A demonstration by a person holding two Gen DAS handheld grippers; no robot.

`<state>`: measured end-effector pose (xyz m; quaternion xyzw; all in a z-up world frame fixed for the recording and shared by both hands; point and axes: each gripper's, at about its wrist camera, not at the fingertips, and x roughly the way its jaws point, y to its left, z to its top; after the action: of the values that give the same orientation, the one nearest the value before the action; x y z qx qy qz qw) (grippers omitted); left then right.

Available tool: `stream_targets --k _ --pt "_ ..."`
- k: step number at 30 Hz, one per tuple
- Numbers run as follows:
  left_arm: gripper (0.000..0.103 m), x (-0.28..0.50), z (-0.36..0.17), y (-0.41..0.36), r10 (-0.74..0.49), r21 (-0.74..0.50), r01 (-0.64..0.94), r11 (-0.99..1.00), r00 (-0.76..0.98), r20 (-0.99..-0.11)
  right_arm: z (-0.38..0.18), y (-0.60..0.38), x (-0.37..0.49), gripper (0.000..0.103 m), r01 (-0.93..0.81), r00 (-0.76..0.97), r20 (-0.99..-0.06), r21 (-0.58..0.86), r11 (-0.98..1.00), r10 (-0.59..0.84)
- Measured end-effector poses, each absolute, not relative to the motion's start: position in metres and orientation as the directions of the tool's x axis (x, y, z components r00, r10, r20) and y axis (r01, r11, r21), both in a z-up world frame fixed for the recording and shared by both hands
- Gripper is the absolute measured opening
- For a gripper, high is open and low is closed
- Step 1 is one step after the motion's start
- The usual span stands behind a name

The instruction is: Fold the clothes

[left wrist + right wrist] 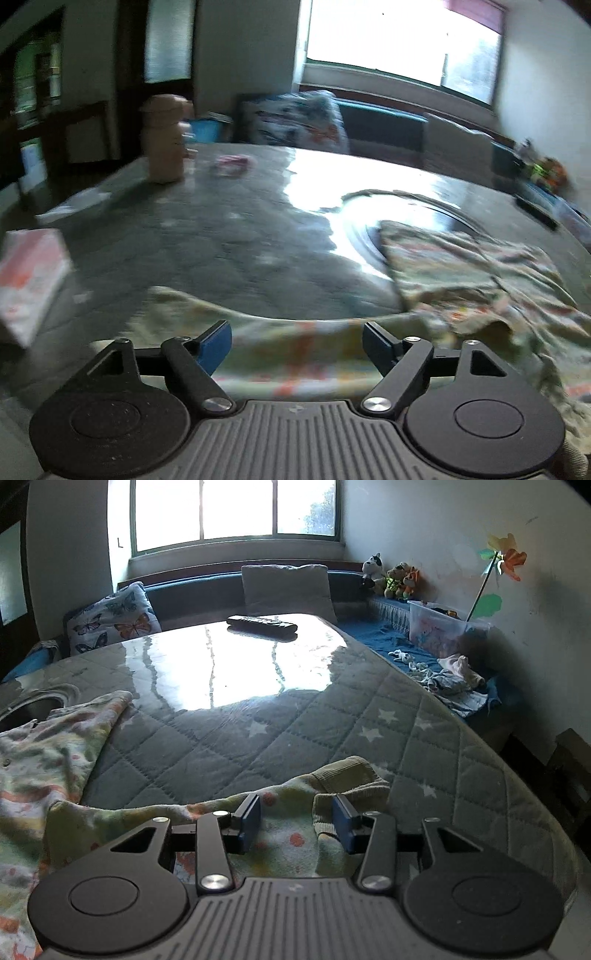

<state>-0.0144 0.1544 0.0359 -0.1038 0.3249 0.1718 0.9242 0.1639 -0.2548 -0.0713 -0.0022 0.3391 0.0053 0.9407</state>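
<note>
We see our left claw (297,345) spread wide and our right claw (295,821) partly open, pads clear, both over the patterned garment (48,760) lying on the quilted worktop (258,738).

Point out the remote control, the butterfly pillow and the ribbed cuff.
remote control (262,623), right wrist view, middle of its top face
butterfly pillow (114,622), right wrist view, centre of its printed front
ribbed cuff (349,775), right wrist view, its ribbed band

Motion-blurred left-wrist view; patterned garment (461,273) cut off at right edge, tan bottle (164,138) smeared.
</note>
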Motion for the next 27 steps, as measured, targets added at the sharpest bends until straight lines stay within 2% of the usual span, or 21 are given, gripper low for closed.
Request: stream_targets --k 8,13,19,21,23,27 --pt "0.093 0.013 0.025 0.114 0.176 -0.025 -0.250 0.968 0.742 -0.647 -0.062 -0.245 0.160 0.045 -0.028 0.772 -0.635 0.005 1.000 0.025" --pt "0.095 0.020 0.010 0.103 0.202 0.056 -0.223 0.973 0.714 -0.671 -0.049 -0.217 0.148 0.051 -0.173 0.769 -0.621 0.028 0.984 0.153" --pt "0.097 0.021 0.008 0.115 0.253 0.084 -0.270 0.959 0.690 -0.678 -0.044 -0.169 0.146 0.055 -0.357 0.715 -0.626 0.057 0.932 0.312" --pt "0.097 0.024 0.013 0.118 0.256 0.080 -0.277 0.958 0.691 -0.676 -0.045 -0.151 0.149 0.056 -0.404 0.690 -0.637 0.054 0.913 0.343" --pt "0.102 0.026 0.019 0.118 0.254 0.075 -0.276 0.958 0.704 -0.663 -0.048 -0.134 0.152 0.057 -0.446 0.667 -0.648 0.048 0.894 0.367" --pt "0.103 0.044 0.028 0.113 0.246 0.071 -0.264 0.962 0.723 -0.645 -0.051 -0.109 0.160 0.058 -0.501 0.640 -0.661 0.028 0.865 0.392"
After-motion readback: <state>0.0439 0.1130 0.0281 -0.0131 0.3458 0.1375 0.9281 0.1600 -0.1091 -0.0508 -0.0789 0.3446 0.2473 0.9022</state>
